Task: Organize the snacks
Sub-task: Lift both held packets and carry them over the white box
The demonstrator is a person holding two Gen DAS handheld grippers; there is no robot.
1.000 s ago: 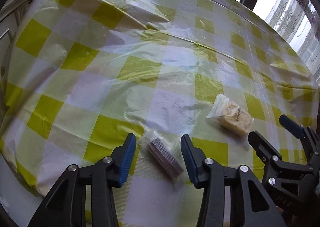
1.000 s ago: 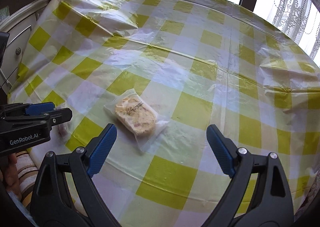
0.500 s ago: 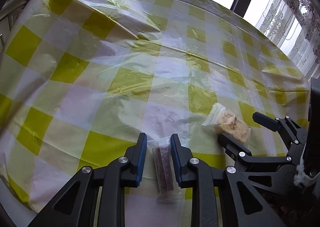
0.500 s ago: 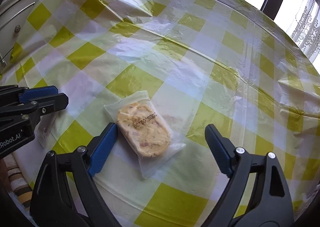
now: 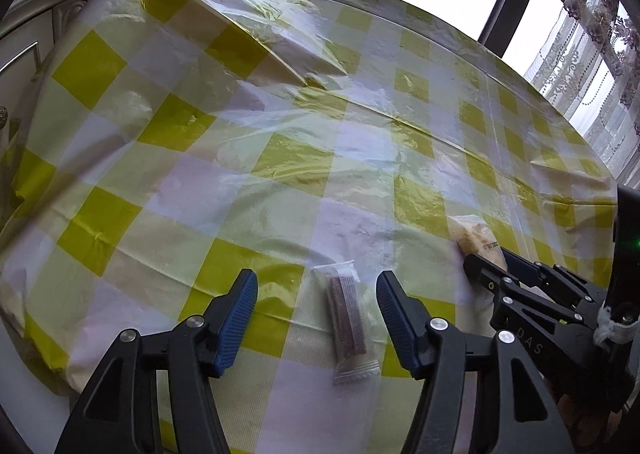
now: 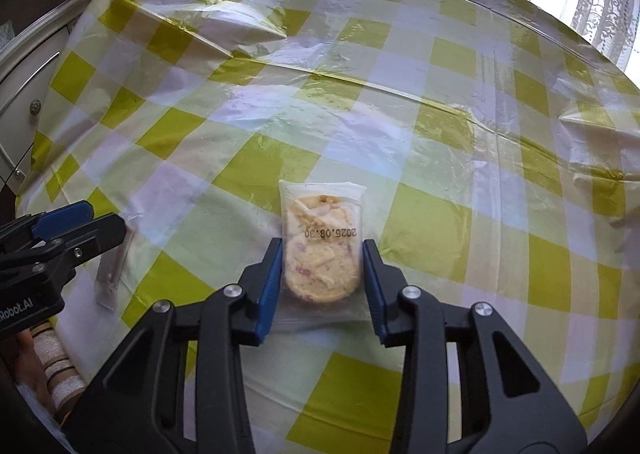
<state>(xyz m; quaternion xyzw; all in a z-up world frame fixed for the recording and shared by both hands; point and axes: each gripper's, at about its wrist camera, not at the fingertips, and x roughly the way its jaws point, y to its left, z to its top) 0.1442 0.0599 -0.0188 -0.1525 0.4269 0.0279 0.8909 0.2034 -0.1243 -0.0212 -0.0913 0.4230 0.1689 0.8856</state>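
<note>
The left gripper [image 5: 316, 318] stands spread wide over the near edge of the desk [image 5: 280, 157], and the brown wafer packet [image 5: 347, 320] lies flat between its blue pads [image 5: 236, 318], touching neither — half a second ago those same pads were drawn in close on either side of the packet, so the jaws have opened again and the packet stays on the checked yellow-and-white cloth. The packet points away from the camera, its crimped end nearest.

The right gripper [image 6: 323, 282] has narrowed a great deal: a second ago its fingers stood far apart with the pale cookie packet [image 6: 320, 242] lying askew ahead of them; now the packet sits squarely between the pads [image 6: 270, 282], which press its clear wrapper on both sides. The printed date "2025.08.30" reads upside down on the wrapper. The cookie packet rests on the desk, to the right of the wafer packet and well apart from it.
</note>
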